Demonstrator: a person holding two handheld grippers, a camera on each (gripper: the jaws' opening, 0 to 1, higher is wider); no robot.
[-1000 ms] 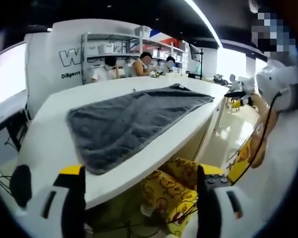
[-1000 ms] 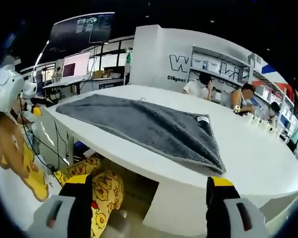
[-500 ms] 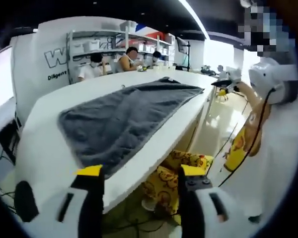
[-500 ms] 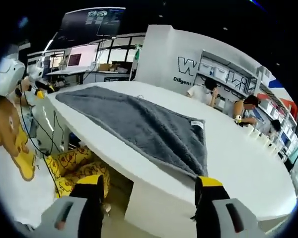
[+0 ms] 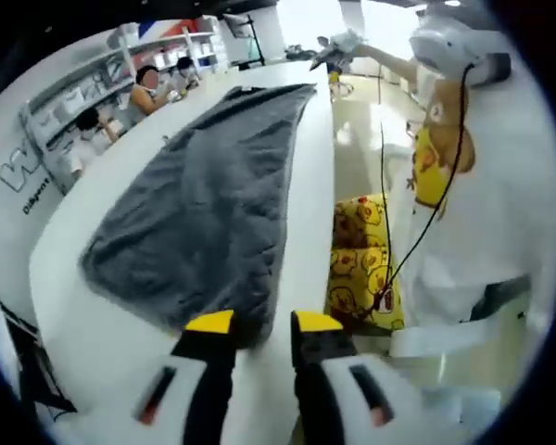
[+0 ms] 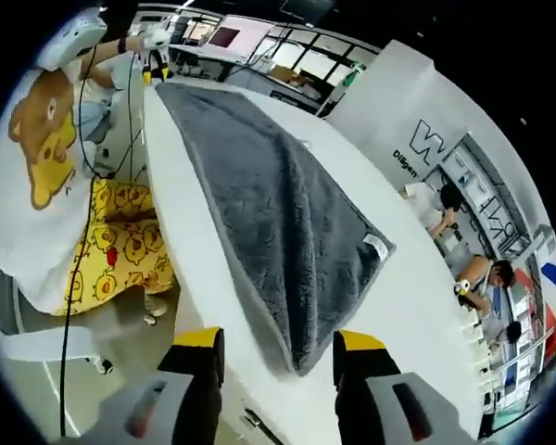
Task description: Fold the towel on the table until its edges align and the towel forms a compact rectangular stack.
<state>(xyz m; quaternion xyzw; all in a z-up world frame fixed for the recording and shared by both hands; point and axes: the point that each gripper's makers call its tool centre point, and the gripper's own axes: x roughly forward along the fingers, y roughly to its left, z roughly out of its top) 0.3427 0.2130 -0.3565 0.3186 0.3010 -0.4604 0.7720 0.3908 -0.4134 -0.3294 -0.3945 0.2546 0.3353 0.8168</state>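
Lying flat along the near edge of the white tabletop (image 5: pixel 74 306), the grey towel (image 5: pixel 204 195) is spread out in one layer, a small white label (image 6: pixel 377 247) at one corner. The left tool (image 5: pixel 262 324) hangs over the towel's near corner, its yellow-tipped jaws parted with a narrow gap, nothing between them. The right tool (image 6: pixel 280 338) hovers at the opposite near corner, jaws spread apart and empty. A person in a white shirt (image 5: pixel 500 213) stands beside the tabletop. Other people (image 6: pixel 440 202) sit at its far side
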